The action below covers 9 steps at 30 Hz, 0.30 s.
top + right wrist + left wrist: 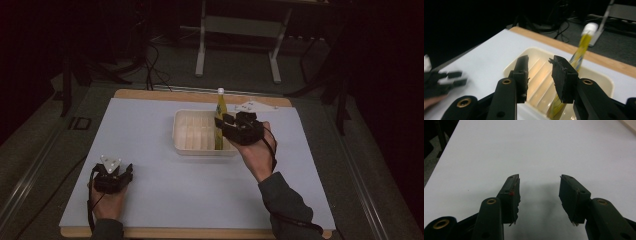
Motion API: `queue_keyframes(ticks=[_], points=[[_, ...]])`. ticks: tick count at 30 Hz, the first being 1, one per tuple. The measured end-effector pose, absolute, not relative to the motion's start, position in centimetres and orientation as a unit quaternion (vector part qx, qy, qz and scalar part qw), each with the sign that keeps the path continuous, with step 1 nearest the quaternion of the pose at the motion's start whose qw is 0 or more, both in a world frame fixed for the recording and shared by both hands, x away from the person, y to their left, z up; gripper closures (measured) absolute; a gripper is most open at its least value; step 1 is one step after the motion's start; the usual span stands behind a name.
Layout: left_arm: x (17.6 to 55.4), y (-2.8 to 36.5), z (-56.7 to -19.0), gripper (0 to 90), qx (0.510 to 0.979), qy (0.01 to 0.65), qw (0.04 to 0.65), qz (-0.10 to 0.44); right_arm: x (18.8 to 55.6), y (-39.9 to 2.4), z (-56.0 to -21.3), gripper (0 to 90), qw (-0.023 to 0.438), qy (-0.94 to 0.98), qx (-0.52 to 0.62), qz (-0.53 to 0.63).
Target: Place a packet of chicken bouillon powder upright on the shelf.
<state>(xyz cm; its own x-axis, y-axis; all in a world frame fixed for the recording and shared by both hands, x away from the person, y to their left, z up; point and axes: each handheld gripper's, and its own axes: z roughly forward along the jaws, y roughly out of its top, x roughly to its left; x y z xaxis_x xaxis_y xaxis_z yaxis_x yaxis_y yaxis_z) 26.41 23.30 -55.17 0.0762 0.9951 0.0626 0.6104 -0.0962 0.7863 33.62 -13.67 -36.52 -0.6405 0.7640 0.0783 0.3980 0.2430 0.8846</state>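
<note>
Our right tool hangs over the tray, jaws apart on nothing; the bottle leans in the tray beside one jaw; we should back off straight, without nudging it; left tool rests open on the worktop.

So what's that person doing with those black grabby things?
A person holds a black gripper in each hand at a table with a white mat. The right gripper, fingers apart, is at a cream ridged plastic tray, where a thin yellow bottle with a white cap stands in the right end; it looks released, not gripped. The left gripper rests open on the mat, holding nothing.
</note>
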Motion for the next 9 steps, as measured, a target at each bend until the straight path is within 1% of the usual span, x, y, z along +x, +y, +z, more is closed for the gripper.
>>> queue_keyframes(ticks=[9], points=[[26.5,23.3,-55.2,49.0,0.660,0.610,0.297,0.321,32.1,-14.1,-39.8,64.5,0.154,0.793,0.364,0.463]])
